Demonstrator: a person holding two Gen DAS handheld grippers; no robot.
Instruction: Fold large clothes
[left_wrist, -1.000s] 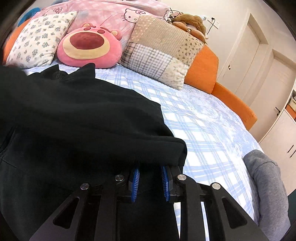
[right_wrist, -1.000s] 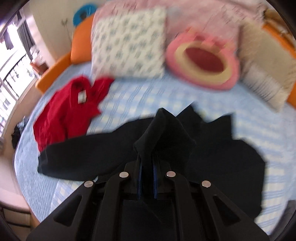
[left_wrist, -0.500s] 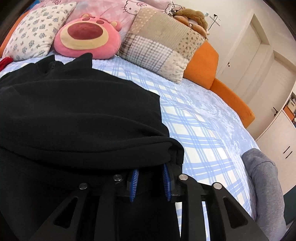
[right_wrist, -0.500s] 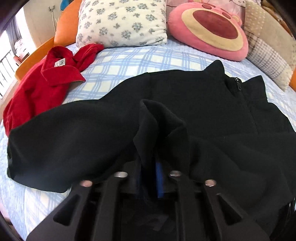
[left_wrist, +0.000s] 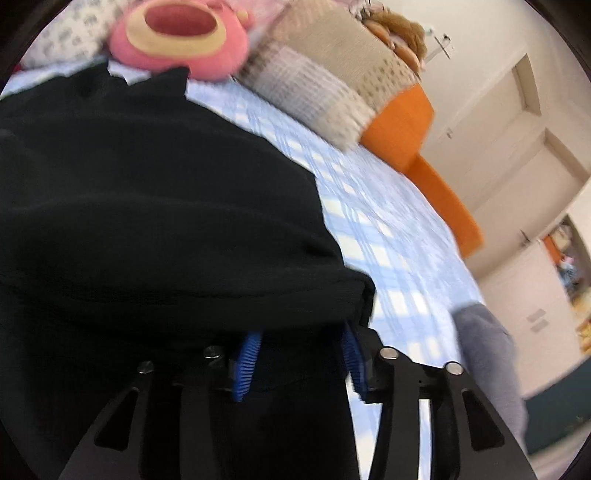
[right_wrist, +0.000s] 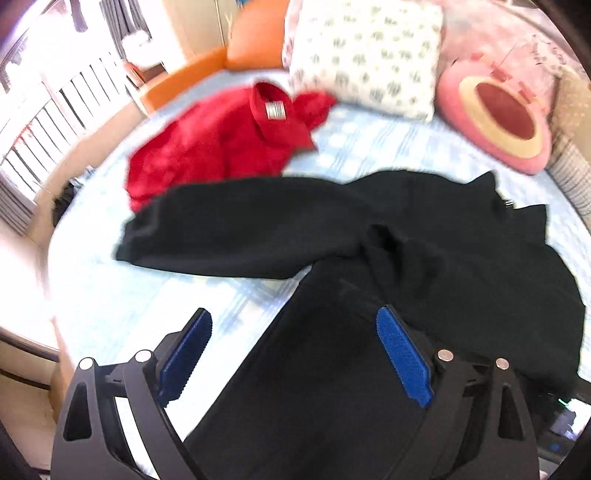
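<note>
Blue ribbed pads line both of my grippers. My right gripper (right_wrist: 293, 354) stands with its jaws wide apart and grips nothing; the lower body of the black fleece zip-neck pullover (right_wrist: 424, 258) lies flat between and beneath its fingers. One black sleeve (right_wrist: 229, 229) extends to the left across the blue-and-white checked bedsheet (right_wrist: 122, 306).

My left gripper (left_wrist: 297, 360) shows a clear gap between its two pads. A folded edge of the same pullover (left_wrist: 155, 206) drapes over the fingertips, so I cannot tell whether any cloth is pinched. The garment fills the left half of this view, lying on the checked bedsheet (left_wrist: 384, 229). A grey garment (left_wrist: 487, 354) lies just to the right at the bed edge.

Beyond the pullover, a crumpled red garment (right_wrist: 225, 144) rests near the sleeve end, apart from it. Farther back stand a white floral-print pillow (right_wrist: 365, 55), a round pink plush bear-face cushion (right_wrist: 498, 118) and a beige patchwork cushion (left_wrist: 325, 74), all against the orange padded bed surround (left_wrist: 402, 122).
</note>
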